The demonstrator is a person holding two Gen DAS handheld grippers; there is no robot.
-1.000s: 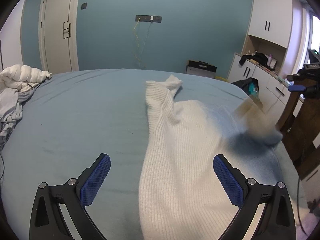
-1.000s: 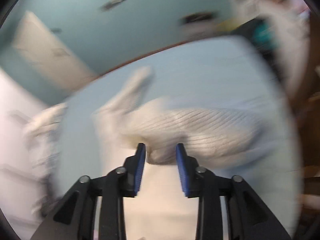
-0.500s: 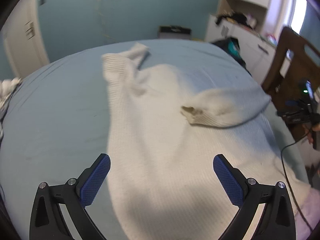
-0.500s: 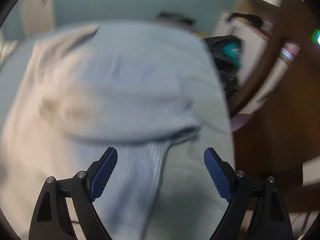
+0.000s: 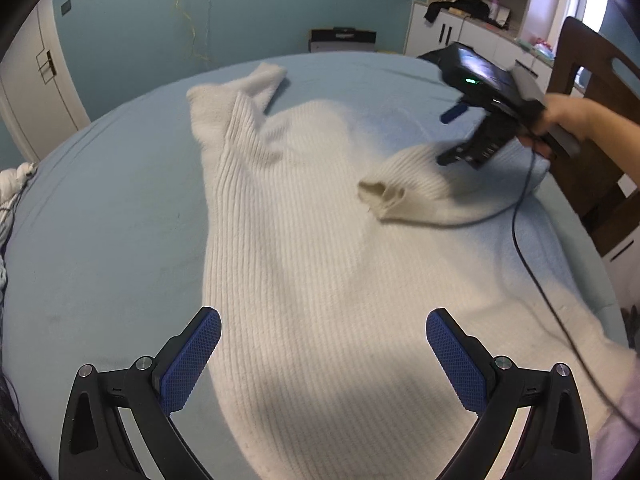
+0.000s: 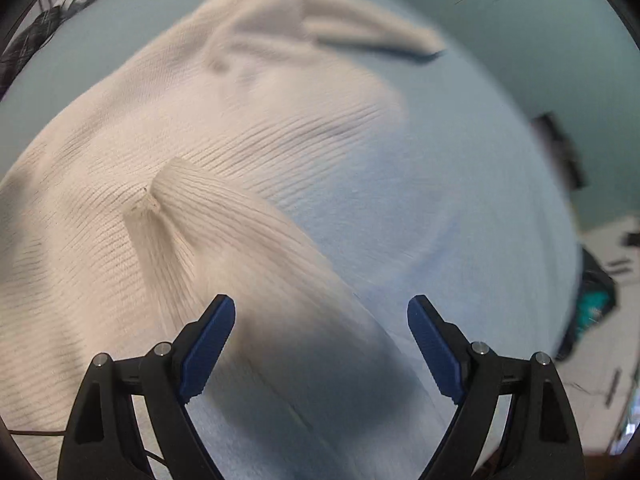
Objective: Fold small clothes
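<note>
A white ribbed knit sweater (image 5: 304,248) lies spread on the light blue bed. One sleeve (image 5: 416,196) is folded in across the body, its cuff pointing left. The far sleeve (image 5: 260,84) lies bunched at the top. My left gripper (image 5: 323,354) is open and empty, low over the sweater's lower body. My right gripper (image 5: 450,136) hovers over the folded sleeve in the left wrist view. In the right wrist view it (image 6: 321,344) is open and empty, with the sleeve (image 6: 224,240) running between its fingers below.
The bed (image 5: 100,216) fills the view. A pile of white and grey clothes (image 5: 12,188) lies at its left edge. A wooden chair (image 5: 592,120) stands at the right, white cabinets (image 5: 460,28) behind. A black cable (image 5: 536,264) trails across the sweater.
My right gripper let go of the sleeve it carried across the body and opened. It then swung back over the sleeve. My left gripper moved closer over the sweater, still open.
</note>
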